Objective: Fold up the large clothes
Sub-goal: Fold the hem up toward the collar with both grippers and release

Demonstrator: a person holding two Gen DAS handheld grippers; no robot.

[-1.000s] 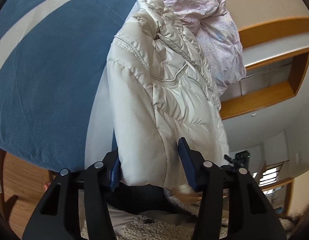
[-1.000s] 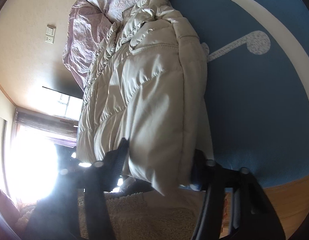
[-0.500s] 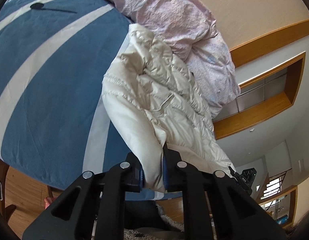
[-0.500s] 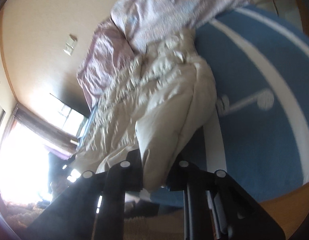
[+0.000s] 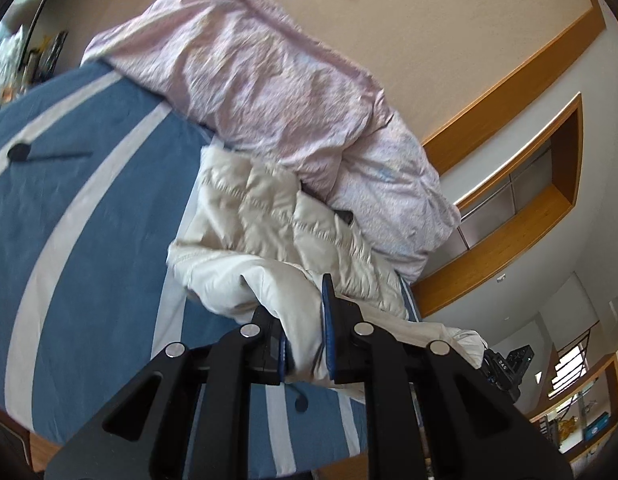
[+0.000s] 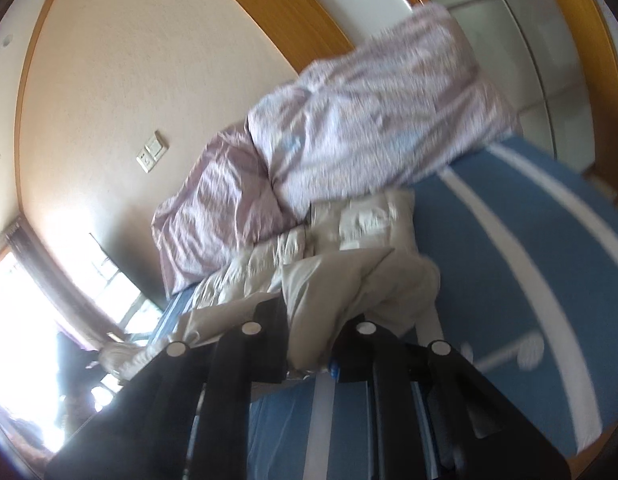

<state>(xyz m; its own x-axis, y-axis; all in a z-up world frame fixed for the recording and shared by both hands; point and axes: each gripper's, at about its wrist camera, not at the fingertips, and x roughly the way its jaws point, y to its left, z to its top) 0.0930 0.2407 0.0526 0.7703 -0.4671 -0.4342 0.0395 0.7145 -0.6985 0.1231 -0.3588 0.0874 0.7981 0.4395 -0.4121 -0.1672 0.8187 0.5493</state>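
Gripping the near hem of the cream puffer jacket (image 5: pixel 269 216), my left gripper (image 5: pixel 303 332) has its jaws drawn in on a bunched fold of the pale lining, and my right gripper (image 6: pixel 313 344) is likewise clamped on a thick wad of the same hem. Both tools hold the one edge side by side, neither plainly nearer the garment than the other. From the jaws the jacket runs straight ahead, its long axis pointing away from me toward the wall, the quilted body lying flat and the held edge raised above it. I judge the coming move to be a carry of this hem forward over the body, so the line along that axis is what matters.

Beyond the far end of the jacket, touching it, a pink duvet (image 5: pixel 269 80) is heaped. Under both lies a blue bedspread (image 5: pixel 69 208) with pale stripes. A beige wall with a light switch (image 6: pixel 151 156) and wood trim stands behind; the right view is blurred.
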